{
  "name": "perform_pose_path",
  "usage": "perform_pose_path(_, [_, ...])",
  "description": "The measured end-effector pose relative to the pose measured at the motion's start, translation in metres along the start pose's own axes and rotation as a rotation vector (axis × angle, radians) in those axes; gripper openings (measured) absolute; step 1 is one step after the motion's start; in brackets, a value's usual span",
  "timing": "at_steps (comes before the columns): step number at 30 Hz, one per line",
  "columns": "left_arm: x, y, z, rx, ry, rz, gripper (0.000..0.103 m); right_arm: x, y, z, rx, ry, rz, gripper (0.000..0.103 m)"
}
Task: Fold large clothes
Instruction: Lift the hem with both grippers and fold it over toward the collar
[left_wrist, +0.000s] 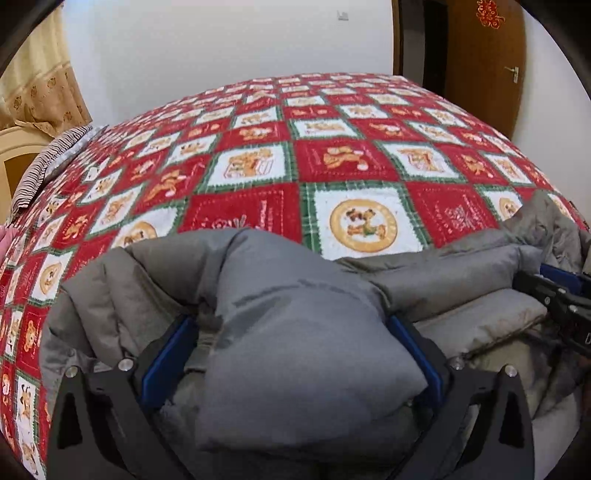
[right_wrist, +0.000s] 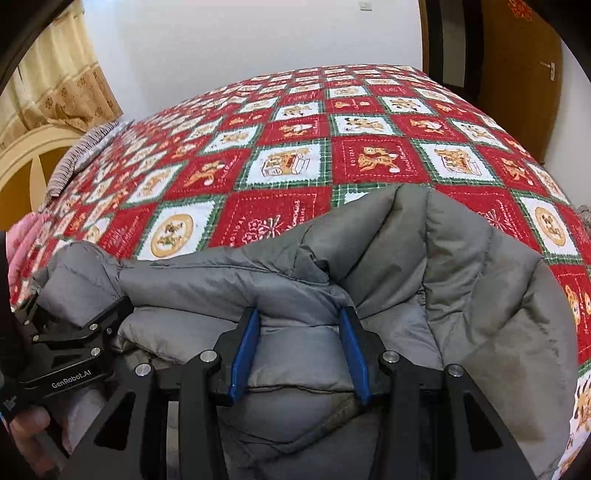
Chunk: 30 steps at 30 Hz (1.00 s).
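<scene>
Straddling the puffy grey jacket (left_wrist: 295, 332) low in frame on the bed (left_wrist: 332, 147) with left gripper (left_wrist: 291, 350) spread widest and right gripper (right_wrist: 299, 350) half-spread, gripping nothing, risking springy padding unfolding.

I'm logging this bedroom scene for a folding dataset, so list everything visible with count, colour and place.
puffer jacket: one, grey, bunched at the near edge of the bed
bedspread: one, red, white and green squares with bear prints, covering the bed
striped fabric: one, dark and white, at the bed's far left corner
curtain: one, beige with a printed pattern, far left
wall: white, behind the bed
door: one, brown wood, with a red ornament, far right
left hand-held gripper: one, black with blue pads, wide around a jacket fold
right hand-held gripper: one, black with blue pads, jaws part open around jacket padding
hand: one, holding the left hand-held gripper
</scene>
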<state>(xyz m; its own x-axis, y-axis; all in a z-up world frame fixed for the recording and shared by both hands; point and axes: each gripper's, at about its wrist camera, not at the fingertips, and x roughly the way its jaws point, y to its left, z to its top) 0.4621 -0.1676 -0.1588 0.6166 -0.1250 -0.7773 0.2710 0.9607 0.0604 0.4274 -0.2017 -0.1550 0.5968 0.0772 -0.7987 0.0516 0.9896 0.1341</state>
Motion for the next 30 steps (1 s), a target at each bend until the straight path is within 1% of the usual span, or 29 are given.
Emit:
perform_pose_path(4, [0.003,0.005,-0.002,-0.031,0.019,-0.034,0.103,0.004,0.007,-0.004,-0.037,-0.008,-0.042,0.047])
perform_pose_path(7, [0.004,0.002,-0.003,-0.022,0.018,-0.020,0.103,0.006,0.010,-0.004,-0.054,-0.006,-0.062,0.047])
perform_pose_path(11, [0.005,0.003,-0.003,-0.028,0.020,-0.027,0.103,0.007,0.014,-0.005,-0.071,-0.007,-0.088,0.047])
perform_pose_path(27, [0.006,0.004,-0.001,-0.026,0.022,-0.027,0.103,0.010,0.015,-0.005,-0.082,-0.007,-0.107,0.048])
perform_pose_path(30, [0.007,0.004,-0.001,-0.026,0.022,-0.027,0.103,0.011,0.016,-0.005,-0.076,-0.007,-0.099,0.048])
